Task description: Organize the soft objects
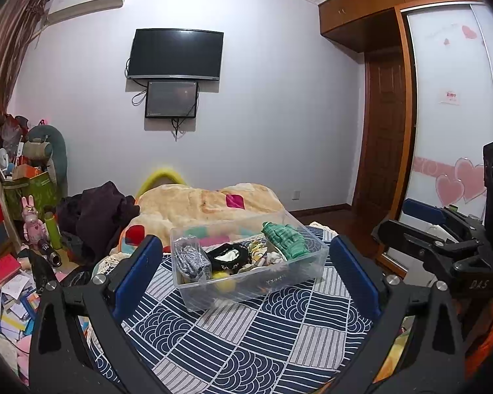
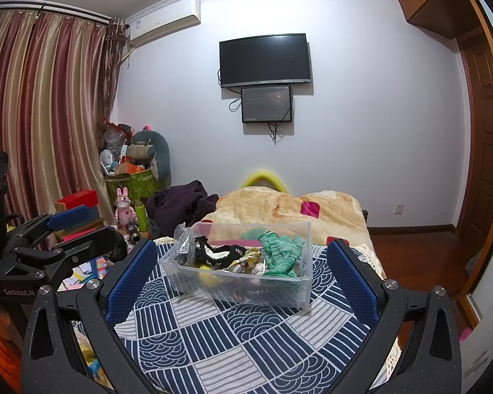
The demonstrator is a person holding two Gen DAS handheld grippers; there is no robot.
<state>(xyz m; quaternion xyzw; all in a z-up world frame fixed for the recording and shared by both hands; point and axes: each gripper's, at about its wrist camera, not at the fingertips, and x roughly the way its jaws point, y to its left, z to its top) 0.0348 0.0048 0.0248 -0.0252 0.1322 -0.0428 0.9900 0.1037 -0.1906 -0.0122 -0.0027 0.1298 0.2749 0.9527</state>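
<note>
left gripper [image 1: 246, 282] wide, empty | right gripper [image 2: 243, 282] wide, empty | bin [image 1: 279, 282] on quilt [image 1: 263, 335], gloves [image 1: 284, 238] inside | approach from above, pinch one item only

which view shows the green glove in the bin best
The right wrist view: the green glove faces the camera, cuff down, fingers spread, seen through the clear bin. The left wrist view shows the same glove at the bin's far right, smaller and bunched.
</note>
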